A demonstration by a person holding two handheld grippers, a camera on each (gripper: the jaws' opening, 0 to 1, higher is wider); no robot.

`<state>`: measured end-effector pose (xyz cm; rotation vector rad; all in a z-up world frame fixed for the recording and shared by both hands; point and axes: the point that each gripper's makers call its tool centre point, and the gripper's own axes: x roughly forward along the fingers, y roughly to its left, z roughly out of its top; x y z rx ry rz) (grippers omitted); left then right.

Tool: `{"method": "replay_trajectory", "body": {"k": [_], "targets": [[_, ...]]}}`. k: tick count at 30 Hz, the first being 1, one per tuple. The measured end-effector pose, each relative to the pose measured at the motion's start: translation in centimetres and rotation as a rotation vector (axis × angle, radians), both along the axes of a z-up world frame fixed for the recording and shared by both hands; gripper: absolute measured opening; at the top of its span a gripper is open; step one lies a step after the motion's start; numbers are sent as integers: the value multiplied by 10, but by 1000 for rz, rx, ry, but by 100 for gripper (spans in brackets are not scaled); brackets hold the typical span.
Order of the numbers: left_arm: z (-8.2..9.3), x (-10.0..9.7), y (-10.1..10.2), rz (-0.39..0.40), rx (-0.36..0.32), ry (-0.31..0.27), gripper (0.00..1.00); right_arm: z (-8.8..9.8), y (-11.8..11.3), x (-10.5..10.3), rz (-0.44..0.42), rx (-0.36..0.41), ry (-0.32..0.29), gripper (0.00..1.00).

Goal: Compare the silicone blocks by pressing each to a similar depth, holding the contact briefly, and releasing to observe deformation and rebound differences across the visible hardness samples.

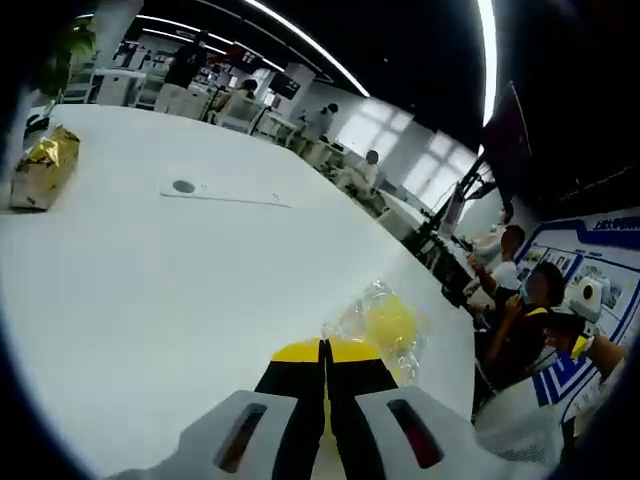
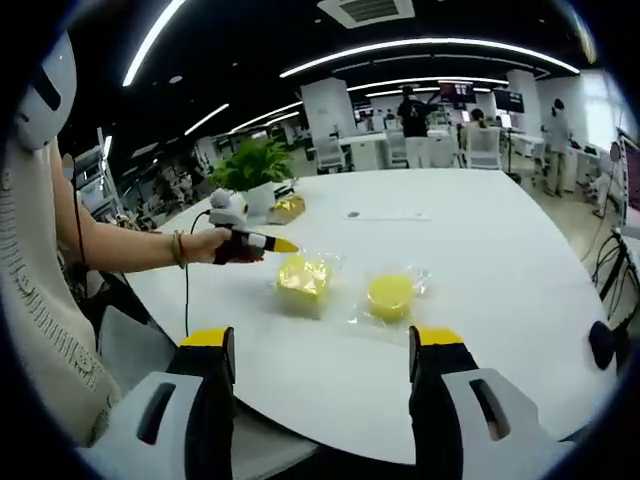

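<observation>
Two yellow silicone blocks lie in clear bags on the white table (image 2: 500, 250): a square block (image 2: 303, 277) and a round block (image 2: 390, 295). My right gripper (image 2: 323, 340) is open, well short of both blocks, with nothing between its jaws. A hand holds my left gripper (image 2: 285, 245), whose yellow tip is just left of the square block. In the left gripper view that gripper (image 1: 325, 350) is shut, its yellow tips pressed together. A rounded yellow block in its bag (image 1: 390, 322) lies just beyond and to the right of them.
A gold foil packet (image 1: 45, 165) and a potted plant (image 2: 255, 165) stand at the table's far side, near a cable port plate (image 1: 183, 186). A person's arm (image 2: 120, 245) reaches in from the left. Several people sit past the table's edge (image 1: 520, 310).
</observation>
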<state>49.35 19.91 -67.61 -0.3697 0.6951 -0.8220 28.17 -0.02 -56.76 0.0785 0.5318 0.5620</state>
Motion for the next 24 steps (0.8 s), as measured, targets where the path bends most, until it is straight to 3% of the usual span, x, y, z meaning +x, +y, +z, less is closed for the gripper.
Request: {"method": "replay_trajectory", "body": {"k": [2,6,14,19,24], "targets": [[-9,3,2,4,7,15,0,-3,-2,1,-5,-12,9,65],[-32,4,8,-4,90,41,0,-5,-2,1,-12,-6,20,65],[-36,2,8,-15,87,49,0,-11,3,0,-4,-1,39,63],[-33,3,10,-14,116,7,0,-8,7,3,10,3,27,63],[-28,1,19,3,169,-24,26,-6,9,2,19,11,16,63]]}}
